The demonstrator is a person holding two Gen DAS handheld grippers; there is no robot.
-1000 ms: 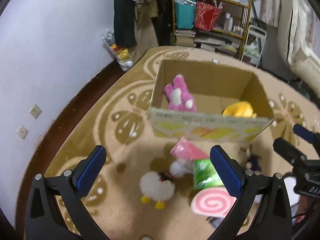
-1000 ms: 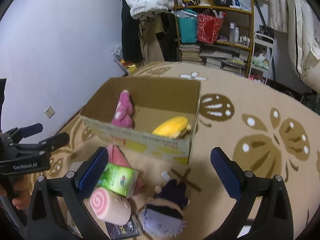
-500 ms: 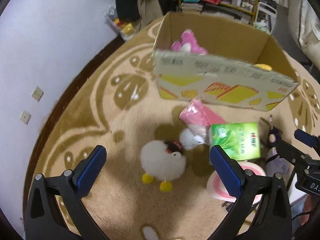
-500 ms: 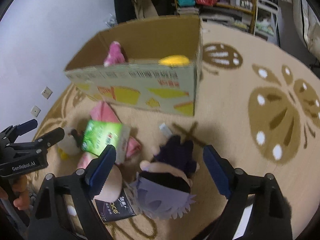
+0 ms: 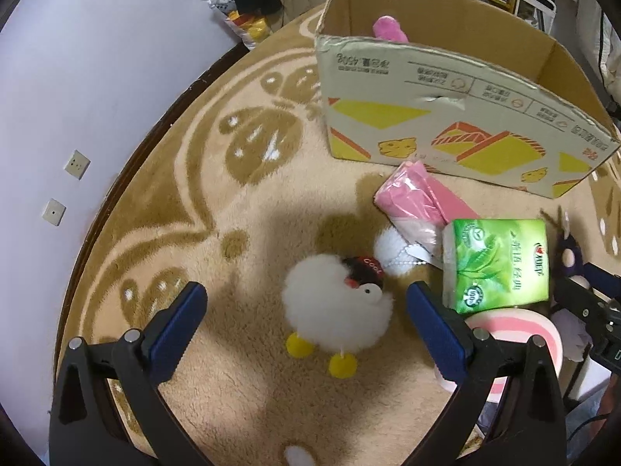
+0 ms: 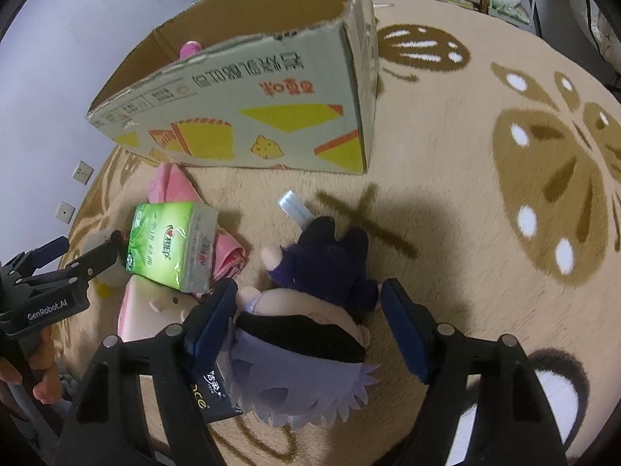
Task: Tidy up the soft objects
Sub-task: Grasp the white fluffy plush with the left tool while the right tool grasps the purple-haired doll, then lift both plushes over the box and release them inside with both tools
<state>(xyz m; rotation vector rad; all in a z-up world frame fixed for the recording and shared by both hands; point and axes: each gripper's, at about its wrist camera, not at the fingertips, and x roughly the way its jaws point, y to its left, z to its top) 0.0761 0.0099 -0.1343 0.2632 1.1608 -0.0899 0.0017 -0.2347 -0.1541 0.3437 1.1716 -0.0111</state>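
A white fluffy chick toy with a black cap and yellow feet lies on the carpet between the open jaws of my left gripper. A doll with lilac hair and dark purple clothes lies between the open jaws of my right gripper, which straddle its head without pressing it. A green tissue pack rests on a pink swirl cushion and a pink packet. The cardboard box holds a pink plush.
A dark packet lies under my right gripper's left finger. A small white fluffy ball lies beside the chick. The purple wall with sockets is on the left. Shelves and bags stand behind the box. The left gripper shows in the right wrist view.
Both grippers have come down and forward toward the carpet. The chick now lies between the left jaws and the doll between the right jaws, which have narrowed a little.
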